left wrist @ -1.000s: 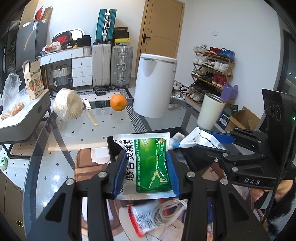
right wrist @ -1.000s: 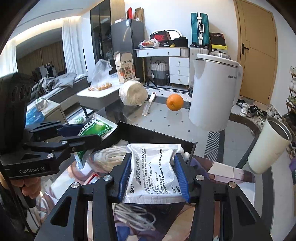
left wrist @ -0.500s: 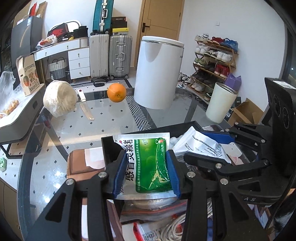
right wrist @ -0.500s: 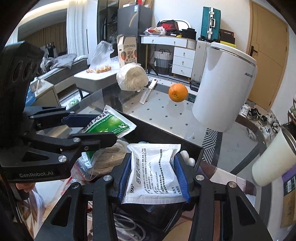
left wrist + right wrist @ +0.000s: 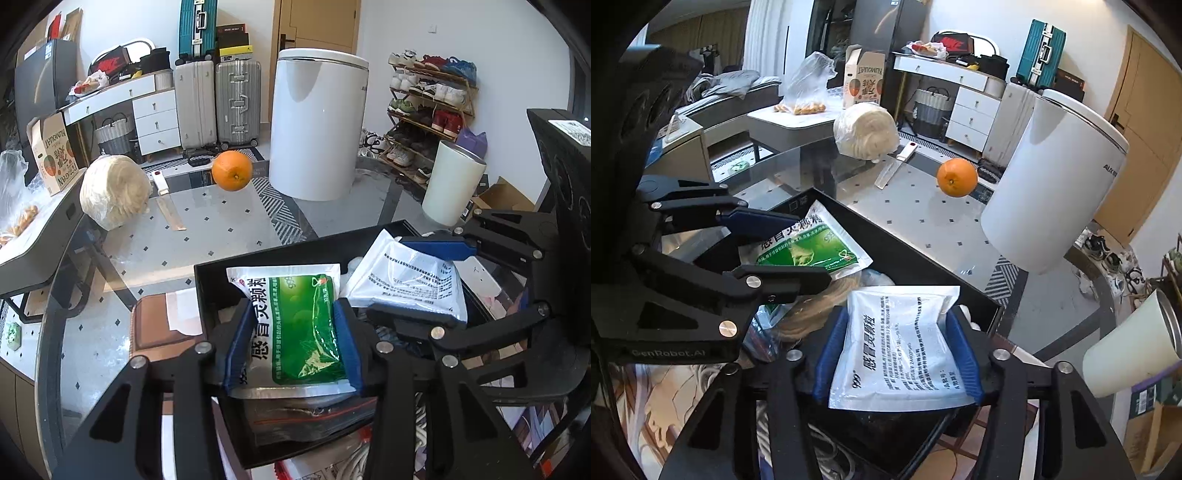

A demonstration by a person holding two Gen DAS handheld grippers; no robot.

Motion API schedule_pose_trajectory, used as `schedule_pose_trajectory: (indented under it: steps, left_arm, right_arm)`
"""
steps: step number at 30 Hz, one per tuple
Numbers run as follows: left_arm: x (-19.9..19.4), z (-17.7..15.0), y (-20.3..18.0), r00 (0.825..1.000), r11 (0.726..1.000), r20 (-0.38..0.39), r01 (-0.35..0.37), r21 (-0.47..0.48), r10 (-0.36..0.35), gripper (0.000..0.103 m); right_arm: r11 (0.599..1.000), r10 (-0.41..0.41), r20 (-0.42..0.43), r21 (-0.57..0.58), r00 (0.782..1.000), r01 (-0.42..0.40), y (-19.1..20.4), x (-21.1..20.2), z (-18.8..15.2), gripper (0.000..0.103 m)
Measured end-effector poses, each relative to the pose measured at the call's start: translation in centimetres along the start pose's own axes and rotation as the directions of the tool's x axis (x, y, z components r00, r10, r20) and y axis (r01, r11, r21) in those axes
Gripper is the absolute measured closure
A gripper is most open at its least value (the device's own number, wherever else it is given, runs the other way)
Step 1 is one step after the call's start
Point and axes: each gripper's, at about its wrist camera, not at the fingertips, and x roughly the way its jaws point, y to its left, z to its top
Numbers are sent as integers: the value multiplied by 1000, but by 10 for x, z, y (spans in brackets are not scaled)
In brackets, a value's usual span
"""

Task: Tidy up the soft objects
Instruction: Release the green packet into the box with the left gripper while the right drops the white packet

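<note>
Releasing: both claws opening over the black bin, apparently to drop the packets in.
Left claw: green sachet between its pads.
Right claw: white sachet between its pads.

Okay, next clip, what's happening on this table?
A person holds a claw in each hand over a black tray on the glass table. The left claw has a green medicine sachet between its pads, the right claw a white sachet. Both sets of jaws are opening, so the packets look about to drop into the tray, onto the bags and cord already there.
</note>
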Motion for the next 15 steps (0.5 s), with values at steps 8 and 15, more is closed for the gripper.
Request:
schedule_pose_trajectory:
  steps: [8, 15]
  left_arm:
    - [-18, -4, -3, 1000, 1000, 23, 16, 8, -16, 34]
    - [-45, -15, 3, 997, 999, 76, 2, -35, 0, 9]
  right_arm:
    - [998, 22, 84, 65, 996, -27, -8, -39, -13, 20]
    - [991, -2, 120, 133, 993, -15, -10, -64, -31, 13]
